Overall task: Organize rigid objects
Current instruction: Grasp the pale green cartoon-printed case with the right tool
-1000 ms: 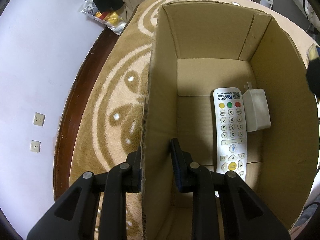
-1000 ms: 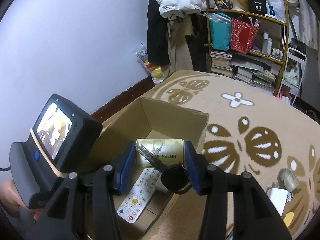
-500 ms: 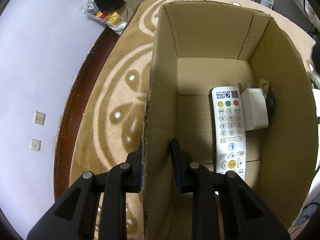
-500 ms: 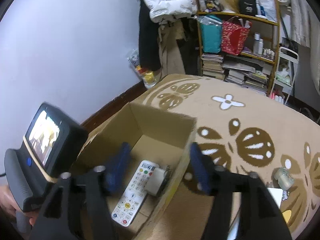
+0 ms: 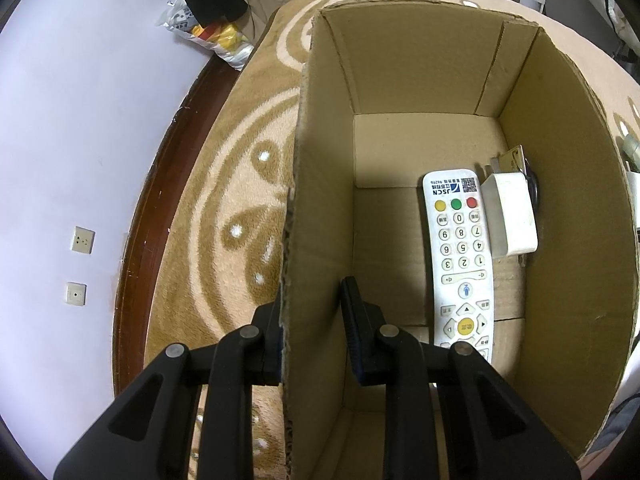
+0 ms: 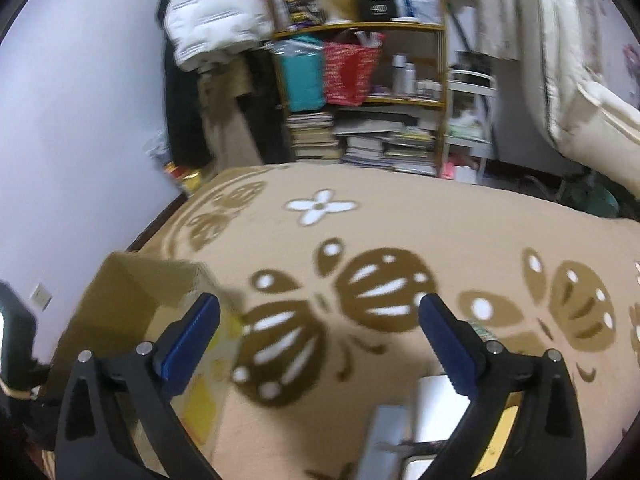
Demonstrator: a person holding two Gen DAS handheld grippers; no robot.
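Cardboard box sits on the patterned rug, open top, w/ a white remote, a white adapter block just beside it and a key w/ gold tag tucked by the right wall. Left gripper is clamped on the box's near-left wall, one finger outside, one inside; hold that firm so the box can't slide. Right gripper is over the rug beside the box, jaws opening wide, nothing btwn them. Next pick probably among blurry flat items low in its view; line up square before closing
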